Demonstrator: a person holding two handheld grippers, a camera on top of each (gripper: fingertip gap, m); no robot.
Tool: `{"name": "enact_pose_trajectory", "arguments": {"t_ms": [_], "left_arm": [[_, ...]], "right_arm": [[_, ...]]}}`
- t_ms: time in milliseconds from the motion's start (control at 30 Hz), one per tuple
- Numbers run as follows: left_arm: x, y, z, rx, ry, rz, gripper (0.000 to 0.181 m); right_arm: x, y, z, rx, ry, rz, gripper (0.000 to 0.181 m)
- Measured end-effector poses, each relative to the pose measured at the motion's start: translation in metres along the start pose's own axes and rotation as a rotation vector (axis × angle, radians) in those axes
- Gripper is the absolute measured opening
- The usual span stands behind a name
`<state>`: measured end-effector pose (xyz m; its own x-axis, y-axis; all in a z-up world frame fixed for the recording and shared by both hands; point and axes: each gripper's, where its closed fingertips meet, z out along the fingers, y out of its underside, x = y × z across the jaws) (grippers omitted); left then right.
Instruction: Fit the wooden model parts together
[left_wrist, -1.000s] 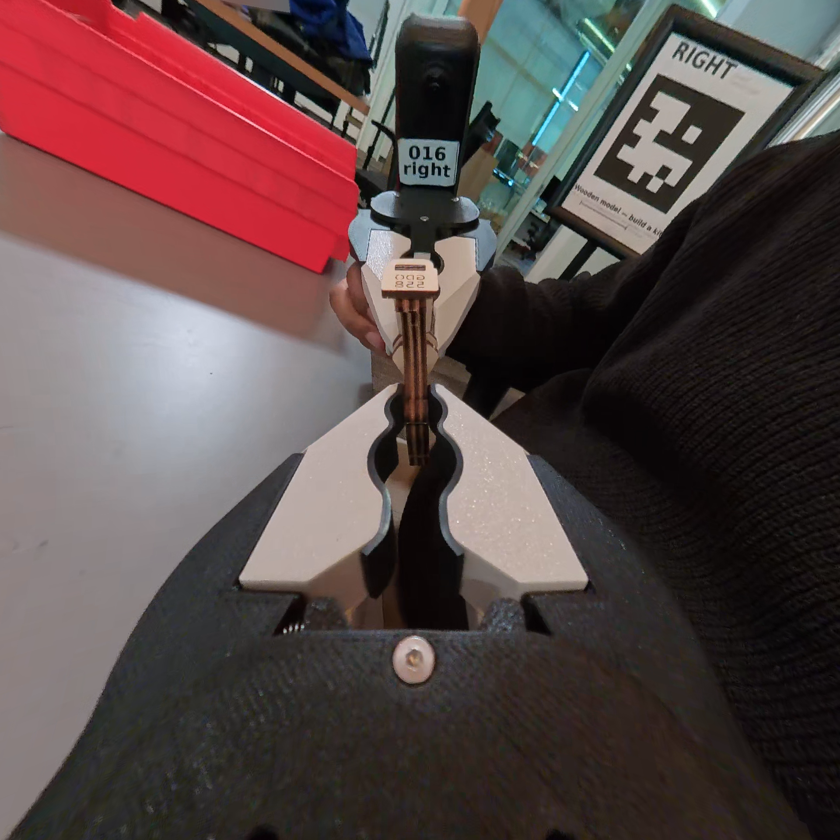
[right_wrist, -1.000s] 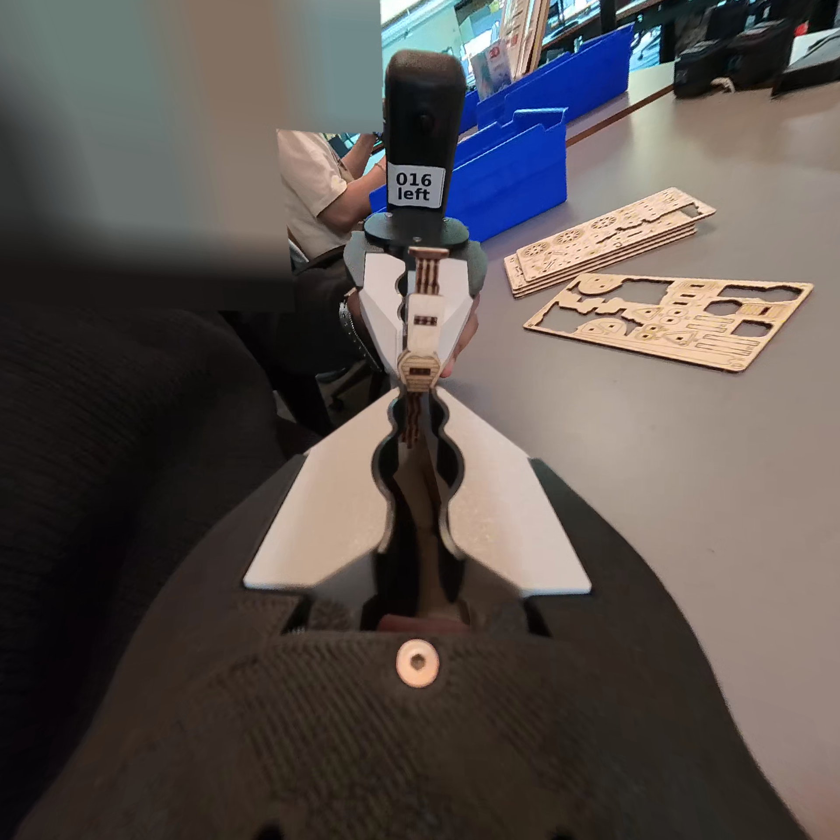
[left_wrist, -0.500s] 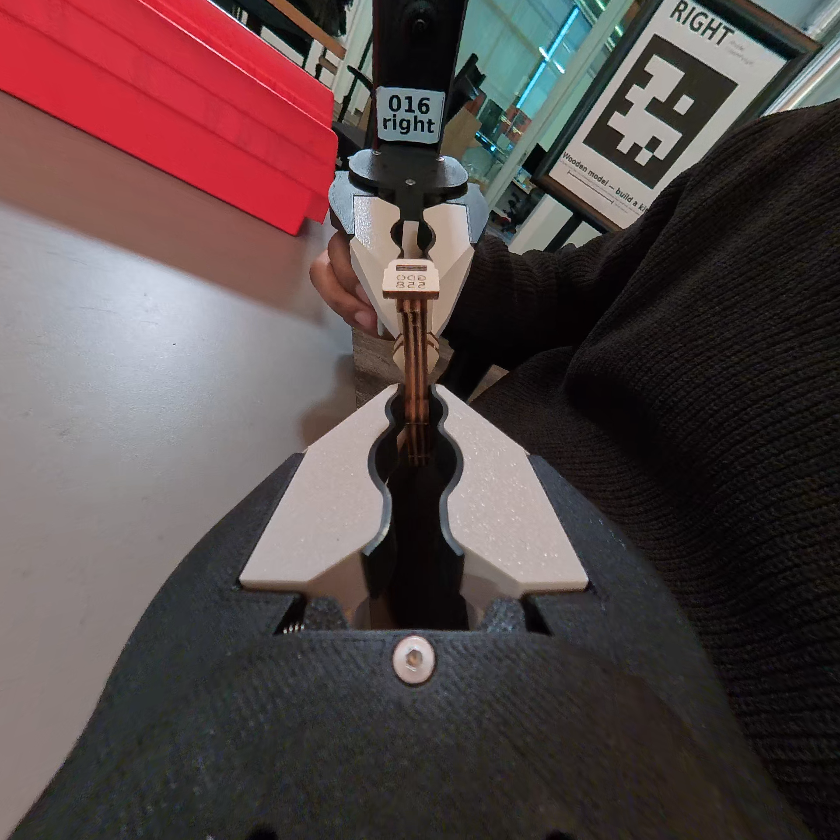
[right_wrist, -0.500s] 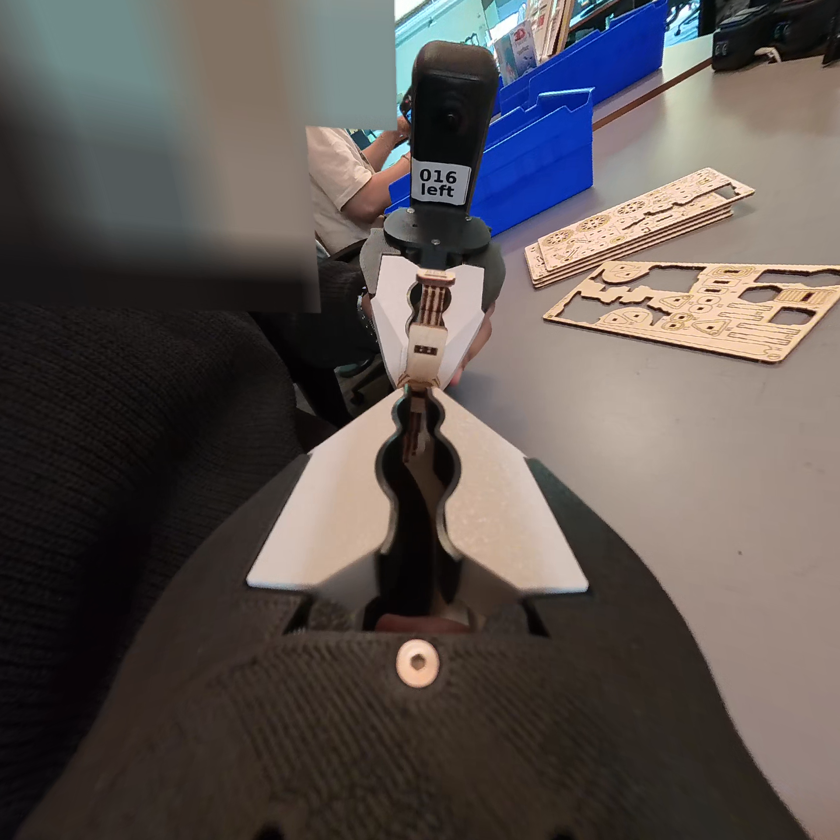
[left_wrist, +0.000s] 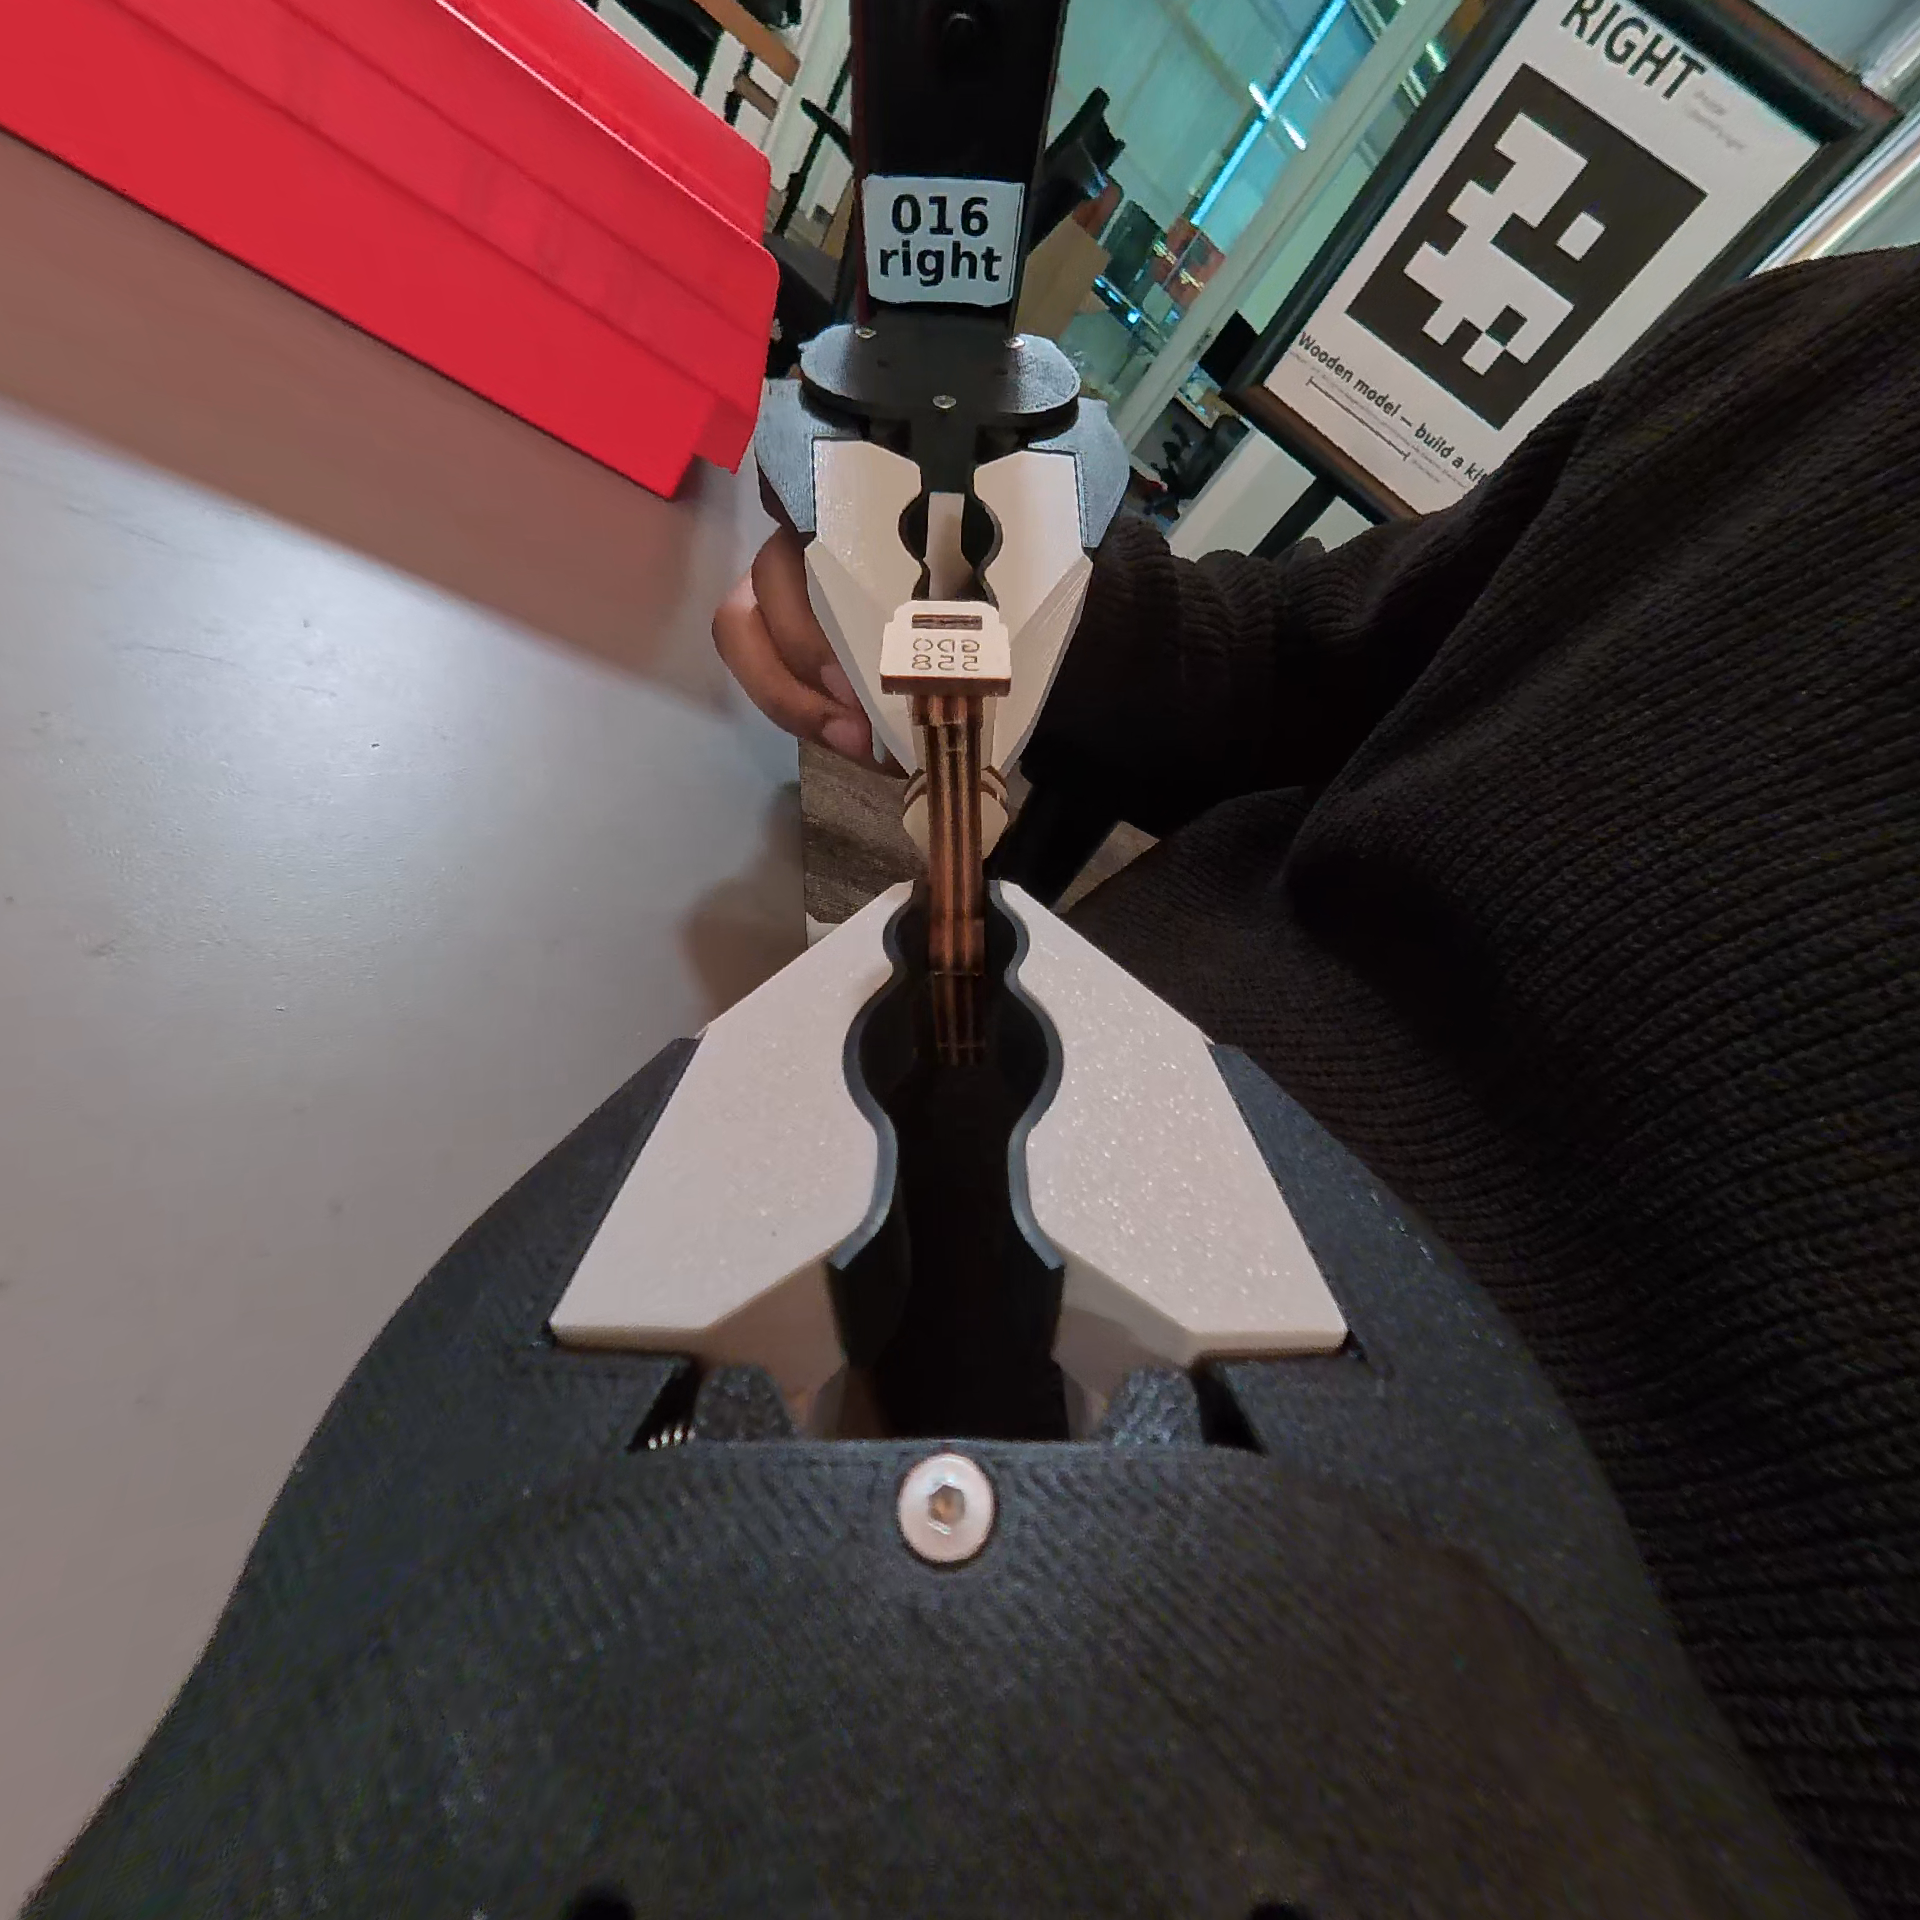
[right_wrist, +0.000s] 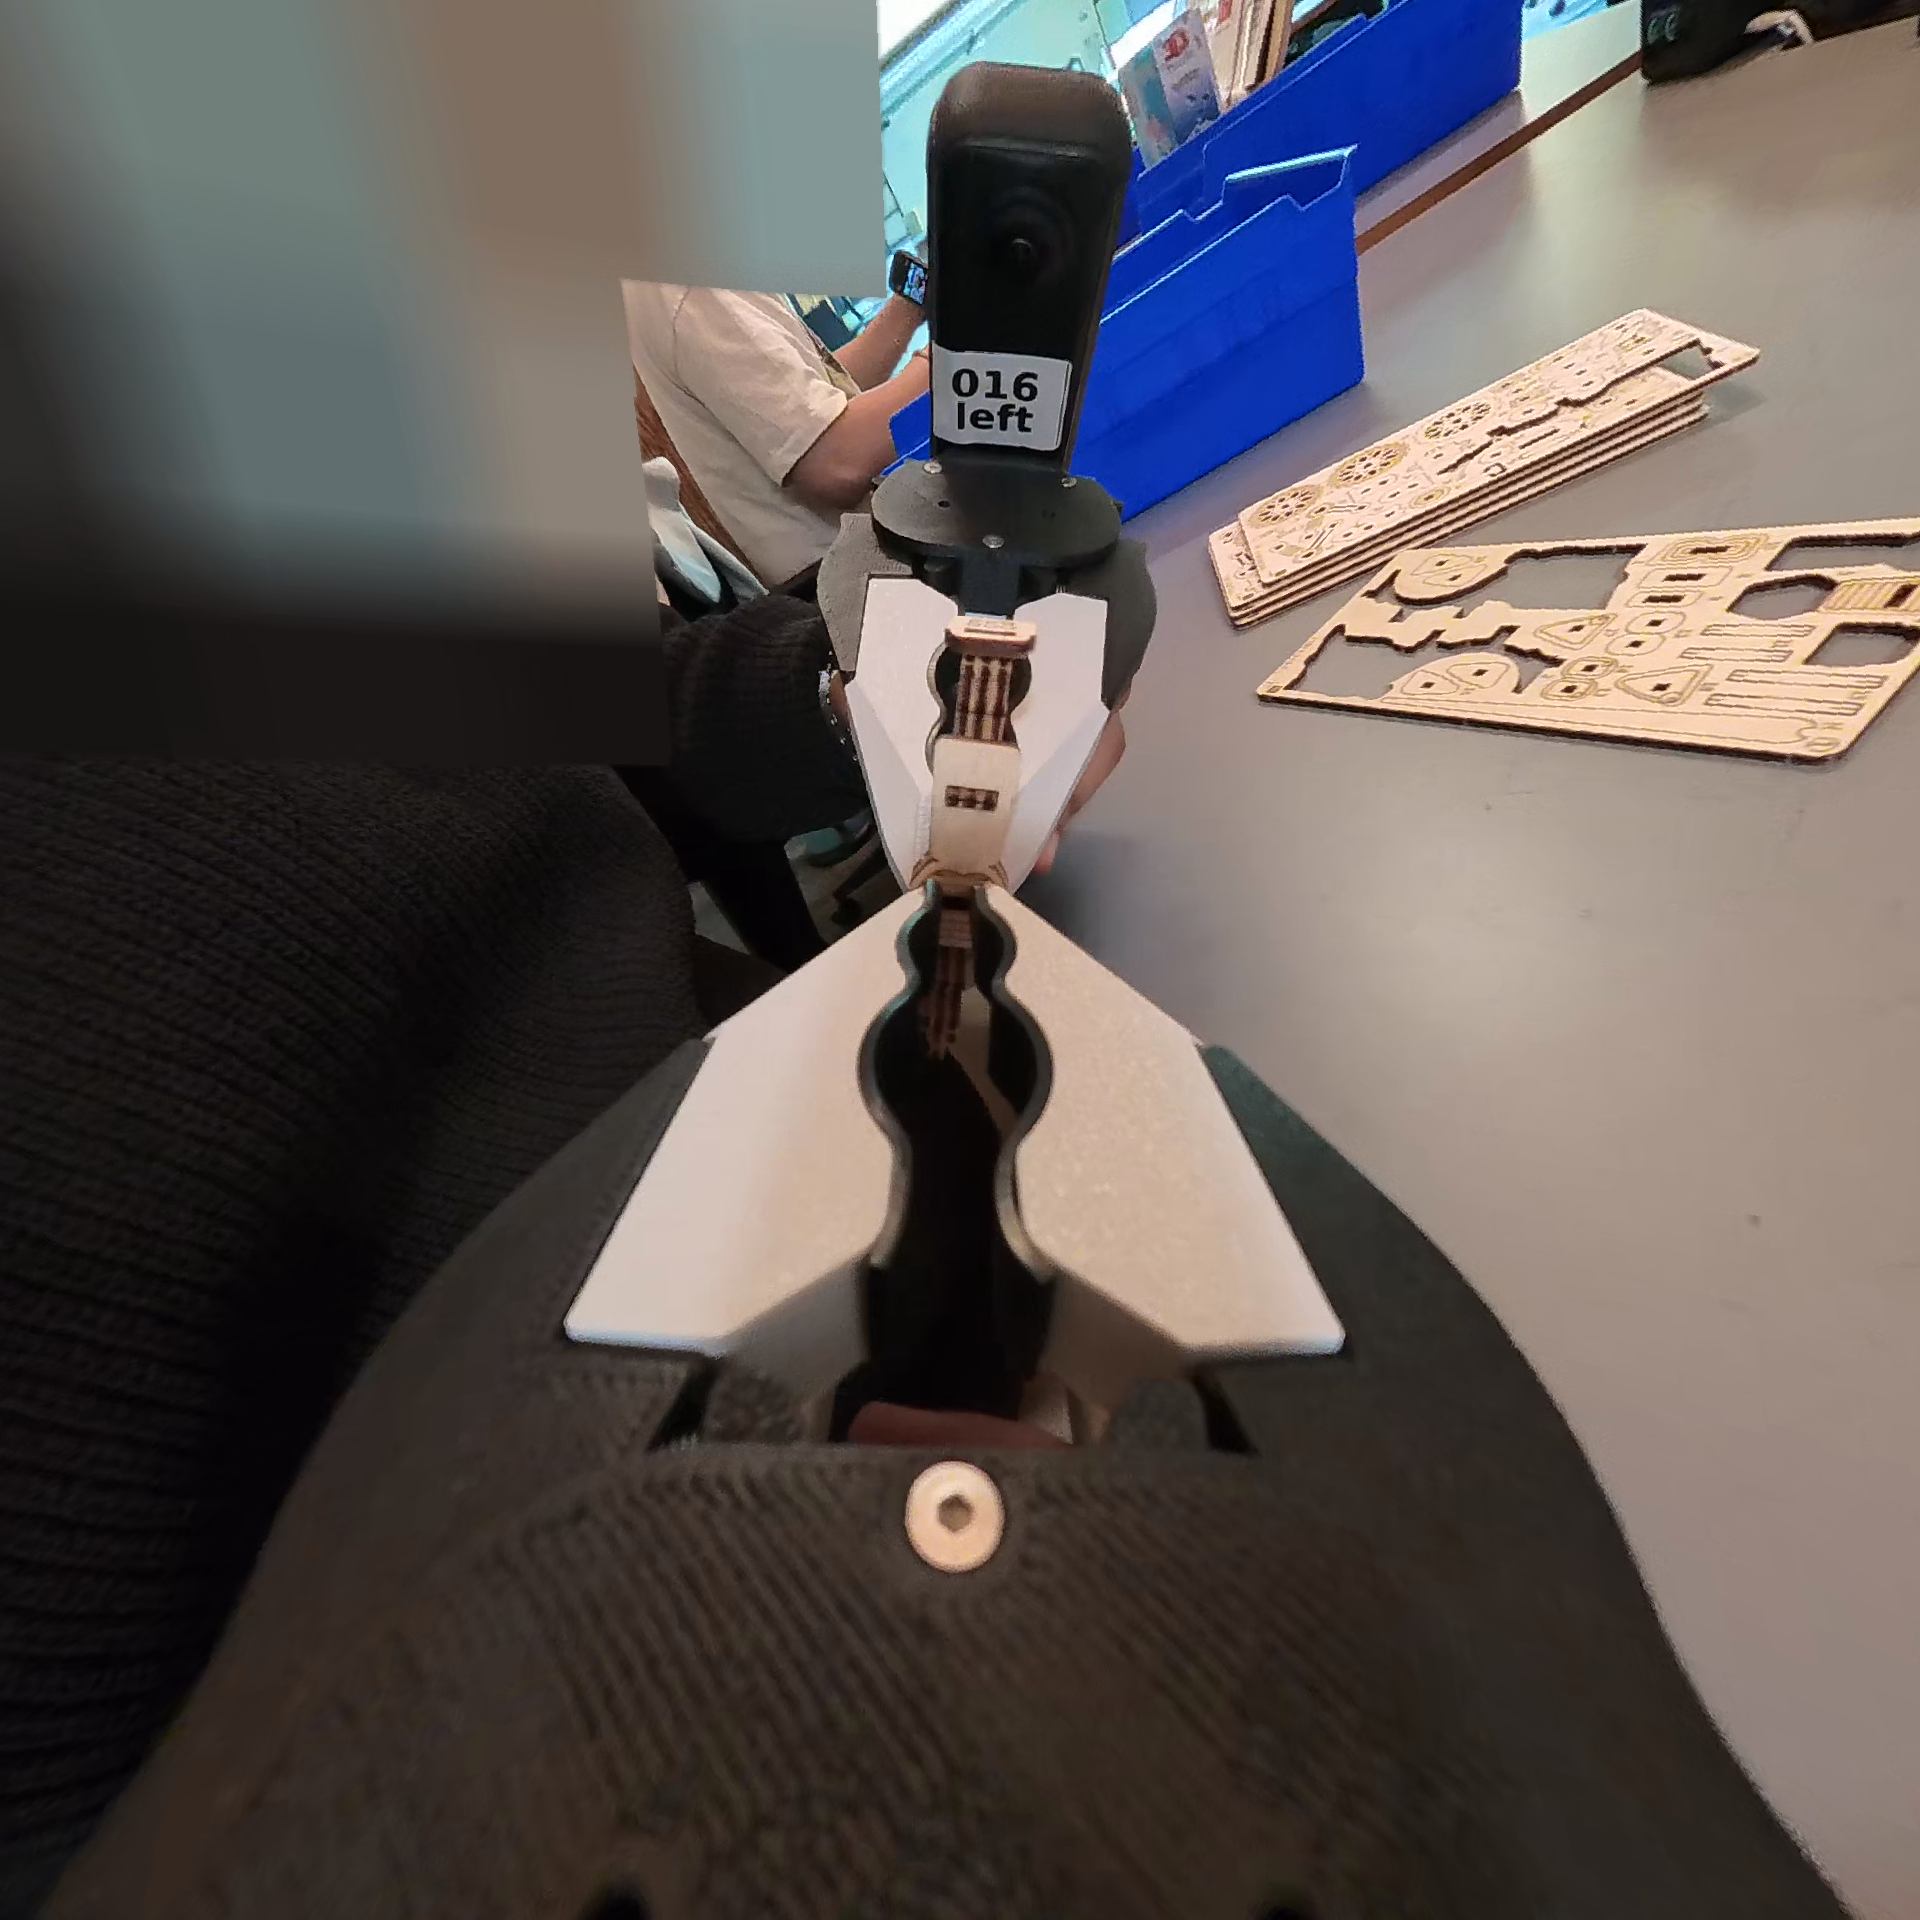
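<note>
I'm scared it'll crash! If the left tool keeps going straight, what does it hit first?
Probably the right tool. The left tool points straight at it, both clamped on one wooden piece.

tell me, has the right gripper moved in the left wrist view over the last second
Cannot tell. The right gripper now sits higher against the red bins, yet bins and poster shifted too, so the camera itself moved.

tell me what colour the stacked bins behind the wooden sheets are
Blue. The stacked bins show best in the right wrist view.
</note>
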<state>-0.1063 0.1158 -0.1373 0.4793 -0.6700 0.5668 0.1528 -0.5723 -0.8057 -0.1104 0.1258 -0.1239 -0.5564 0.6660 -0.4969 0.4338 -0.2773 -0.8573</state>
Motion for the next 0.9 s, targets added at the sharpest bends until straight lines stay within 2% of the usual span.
{"name": "enact_pose_trajectory", "arguments": {"t_ms": [433,633,700,767,900], "left_arm": [[-0.003,0.003,0.000,-0.005,-0.009,-0.023,0.005],[0.001,0.017,0.013,-0.077,0.004,-0.006,0.006],[0.003,0.026,0.021,-0.119,-0.009,-0.001,0.007],[0.002,0.019,0.020,-0.075,-0.012,-0.028,0.007],[-0.006,0.009,0.011,-0.029,-0.037,-0.017,0.007]], "right_arm": [[0.003,0.003,0.002,0.030,-0.012,0.117,0.004],[-0.003,0.006,0.010,0.019,-0.057,0.168,0.006],[-0.007,0.013,0.015,-0.043,-0.051,0.133,0.011],[-0.011,0.008,0.014,-0.042,-0.027,0.089,0.025],[-0.004,-0.001,0.008,-0.034,0.045,0.018,0.030]]}}
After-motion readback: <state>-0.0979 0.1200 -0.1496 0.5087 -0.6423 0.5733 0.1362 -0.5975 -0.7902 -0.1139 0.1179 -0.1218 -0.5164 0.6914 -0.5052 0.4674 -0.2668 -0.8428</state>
